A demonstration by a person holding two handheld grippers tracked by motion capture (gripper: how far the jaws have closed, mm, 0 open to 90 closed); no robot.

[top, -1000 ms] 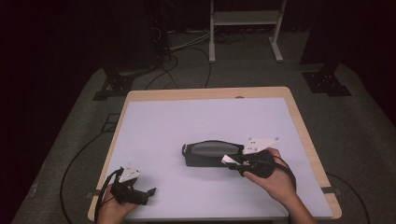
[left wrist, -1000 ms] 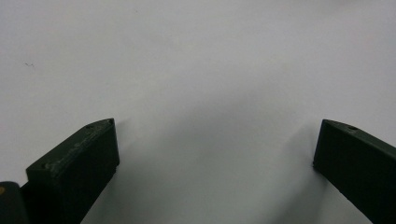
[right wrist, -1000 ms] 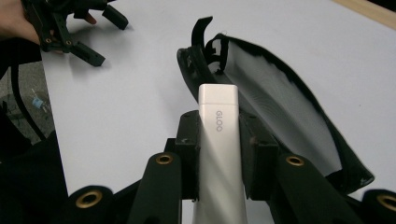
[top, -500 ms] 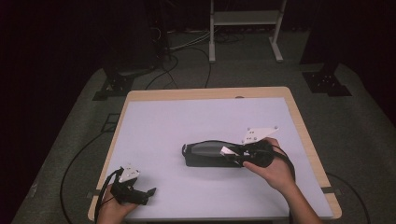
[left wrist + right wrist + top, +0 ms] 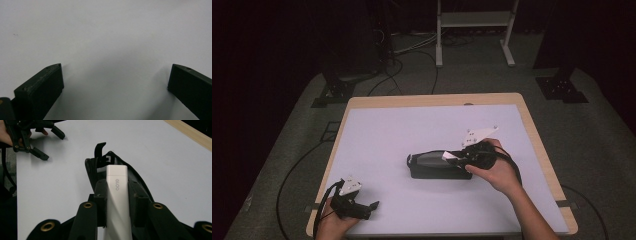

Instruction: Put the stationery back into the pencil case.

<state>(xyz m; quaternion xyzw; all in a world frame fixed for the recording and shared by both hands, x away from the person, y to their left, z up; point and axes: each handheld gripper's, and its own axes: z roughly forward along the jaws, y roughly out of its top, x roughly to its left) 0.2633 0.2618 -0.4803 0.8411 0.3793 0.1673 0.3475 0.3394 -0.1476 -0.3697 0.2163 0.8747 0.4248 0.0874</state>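
The fingers (image 5: 100,195) of the right gripper (image 5: 117,192) pinch a white stick (image 5: 117,195) from both sides, one black pad pressed on each long side of it. The stick has the word GLOO on it in grey letters, so it looks like a glue stick. Its far end sits over the open mouth of a black pouch (image 5: 140,182), and a small black zip tab (image 5: 99,147) stands up at the pouch's far end. In the high view the right gripper (image 5: 457,157) is at the right end of the pouch (image 5: 437,167), with the white stick (image 5: 448,156) lying along the top of it. The pouch lies near the middle of the white table (image 5: 412,125), a little toward the right. The person's right hand (image 5: 494,170) holds that gripper from the near side. The fingers (image 5: 41,87) of the left gripper (image 5: 115,82) are spread wide apart over the bare white table, with nothing between them. In the high view the left gripper (image 5: 362,206) is at the near left corner of the table, well apart from the pouch, and the left hand (image 5: 332,225) holds it at the table edge.
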